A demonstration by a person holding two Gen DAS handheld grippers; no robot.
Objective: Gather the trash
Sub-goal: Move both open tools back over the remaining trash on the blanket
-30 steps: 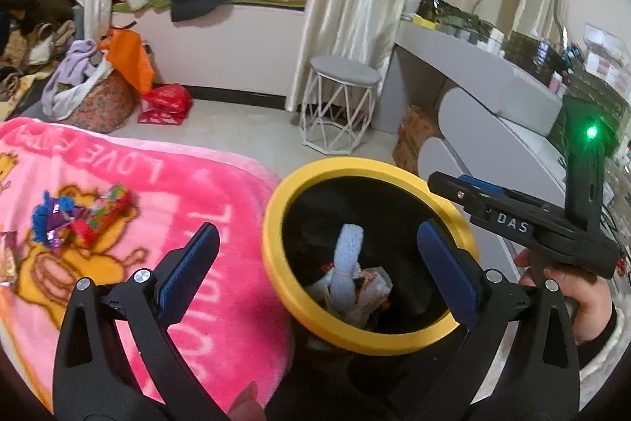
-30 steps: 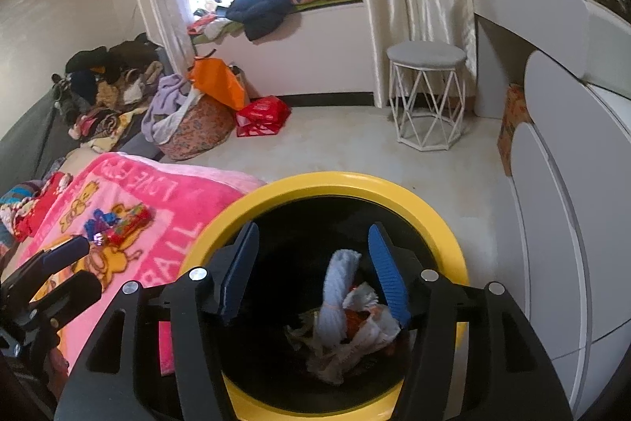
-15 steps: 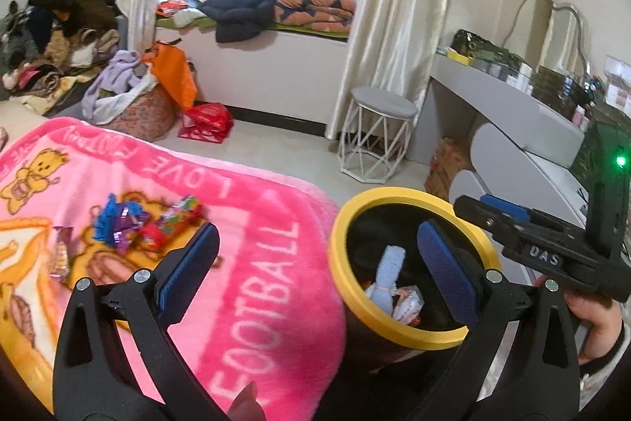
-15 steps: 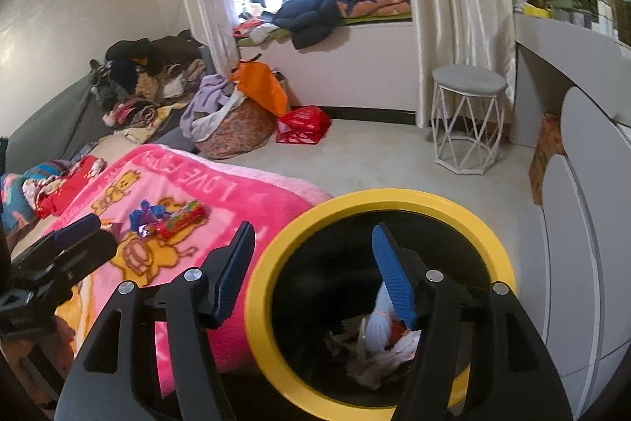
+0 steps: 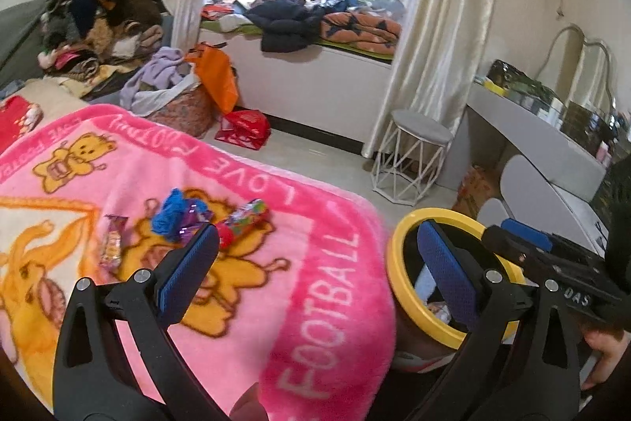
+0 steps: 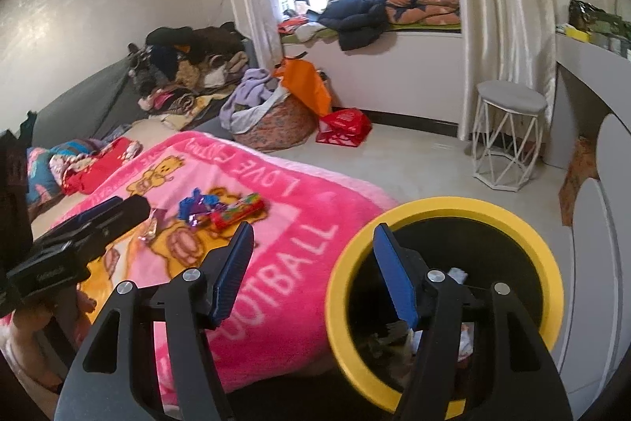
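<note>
Nothing is held between the blue pads of either gripper. The left gripper (image 5: 315,271) is seen with its jaws spread wide, one finger over the pink blanket (image 5: 299,287) and the other in front of the yellow-rimmed bin (image 5: 398,287). The right gripper (image 6: 313,275) is likewise spread, its jaws parted with only air between them, its left finger over the blanket's edge and its right finger across the mouth of the bin (image 6: 441,204).

Crumpled trash (image 6: 459,336) is seen at the bottom of the bin, partly hidden behind the right gripper's finger. The bin stands just beside the blanket's corner.

More trash is left on the blanket, well apart from both grippers: a blue crumpled wrapper (image 5: 177,214), a red and multicoloured wrapper (image 5: 246,217) touching it, and a smaller wrapper (image 5: 112,243) lying near them to the left.

Beyond the blanket, a white wire stool (image 5: 412,160) is seen on the floor near the curtain (image 5: 441,26), and a red bag (image 5: 244,127) lies beside a laundry basket (image 5: 177,105) heaped with clothes.
</note>
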